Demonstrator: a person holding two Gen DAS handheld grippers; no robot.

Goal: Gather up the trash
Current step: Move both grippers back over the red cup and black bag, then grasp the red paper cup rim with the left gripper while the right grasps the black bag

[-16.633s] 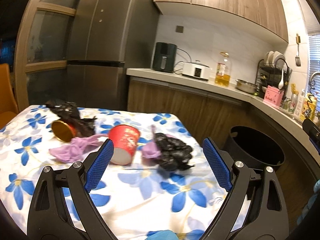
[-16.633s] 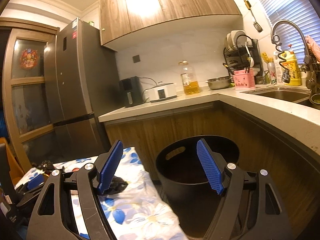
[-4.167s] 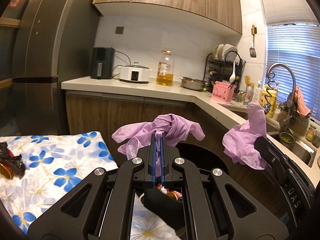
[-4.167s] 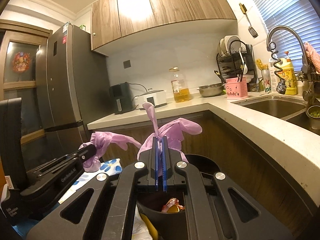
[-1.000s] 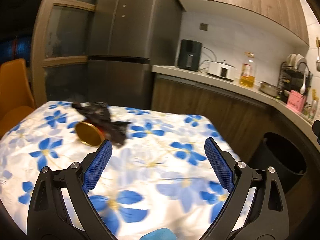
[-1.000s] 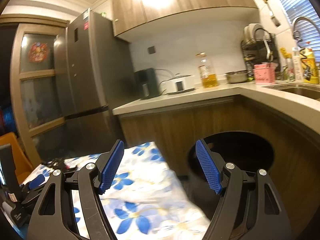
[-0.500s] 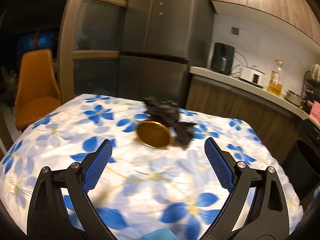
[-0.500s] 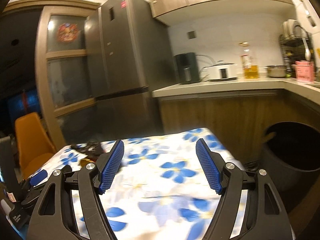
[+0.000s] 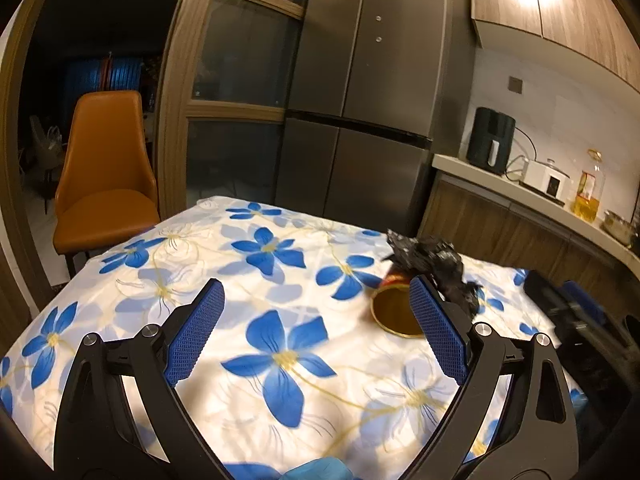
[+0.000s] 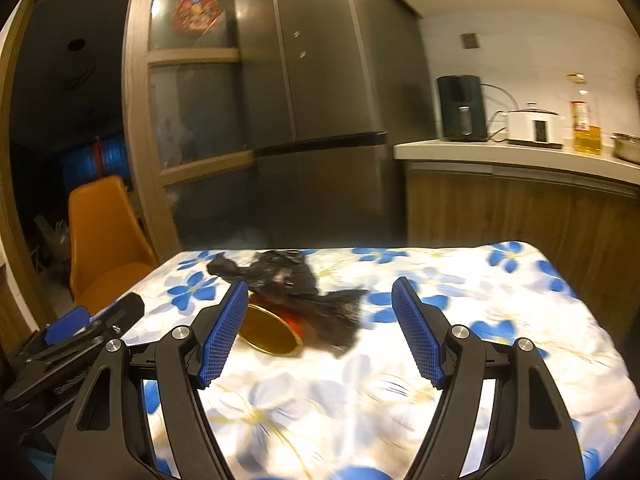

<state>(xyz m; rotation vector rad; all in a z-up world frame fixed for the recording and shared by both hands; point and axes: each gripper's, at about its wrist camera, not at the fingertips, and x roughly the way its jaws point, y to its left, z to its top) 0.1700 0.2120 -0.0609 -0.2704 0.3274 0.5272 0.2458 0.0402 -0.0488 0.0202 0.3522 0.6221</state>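
Both claws swing back from the bin to the last trash on the surface.

With the purple gloves and red cup gone since earlier, only the gold-lined can (image 10: 272,334) and black crumpled bag (image 10: 304,284) draped over it remain on the floral surface (image 10: 500,344). The right claw (image 10: 318,330) and left claw (image 9: 316,330) both gape wide and empty, touching nothing; the can lies just ahead.

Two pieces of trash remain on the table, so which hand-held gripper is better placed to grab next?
Right hand-held gripper: open, the black bag and the gold-mouthed can lie between its fingers. The left faces mostly bare tablecloth.
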